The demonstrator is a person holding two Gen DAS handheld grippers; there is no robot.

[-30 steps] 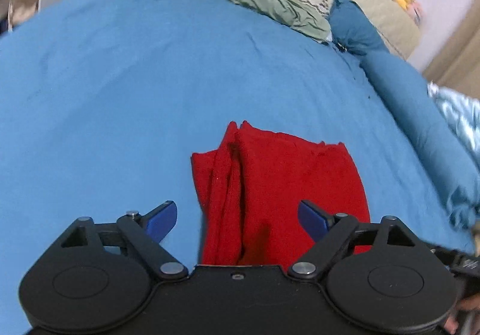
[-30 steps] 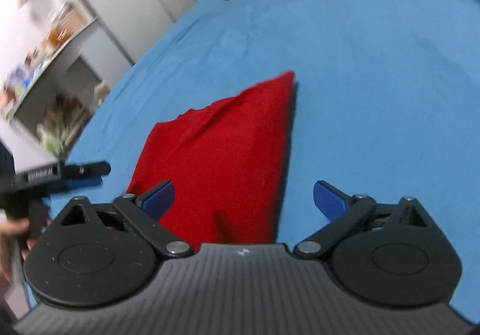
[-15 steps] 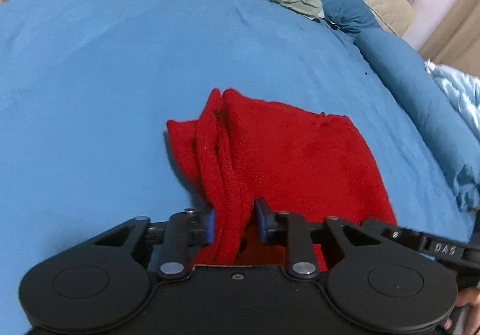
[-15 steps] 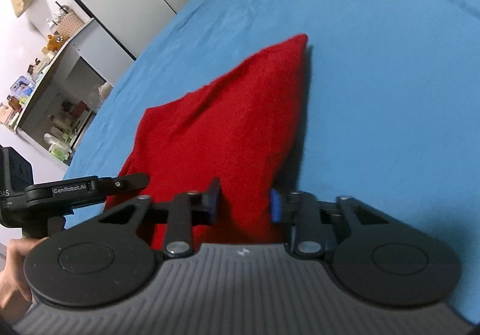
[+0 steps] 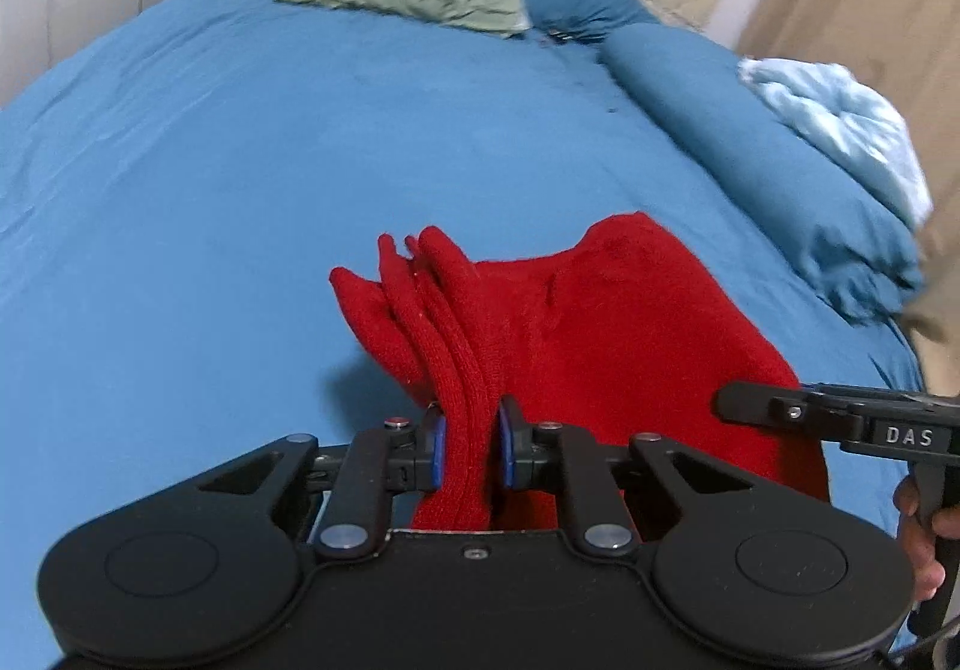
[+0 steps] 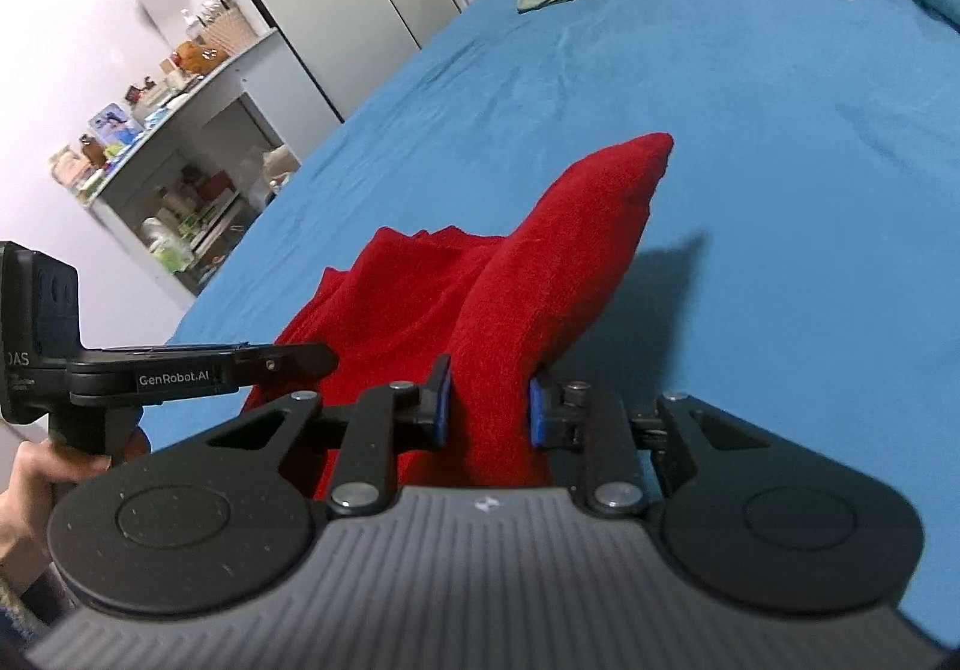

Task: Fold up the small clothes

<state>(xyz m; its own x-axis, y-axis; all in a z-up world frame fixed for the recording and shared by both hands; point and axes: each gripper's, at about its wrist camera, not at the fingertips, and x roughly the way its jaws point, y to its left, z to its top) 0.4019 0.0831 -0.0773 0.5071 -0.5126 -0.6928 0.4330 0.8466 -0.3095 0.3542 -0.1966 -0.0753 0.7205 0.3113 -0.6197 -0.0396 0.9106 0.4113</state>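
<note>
Since a second ago both tools went from open to clamped: left tool grips the bunched layers of the red cloth, right tool its other near corner. Near edge now lifted off the bed; far part resting there. Judged: fold-over beginning. Both held low, pointing forward.

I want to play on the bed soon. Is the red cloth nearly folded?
Partly. The red cloth already shows stacked layers along one edge, so some folding looks done. Right now the left tongs and right tongs each pinch a near corner and lift it off the blue bed. Still left: lay that end over and let go.
</note>
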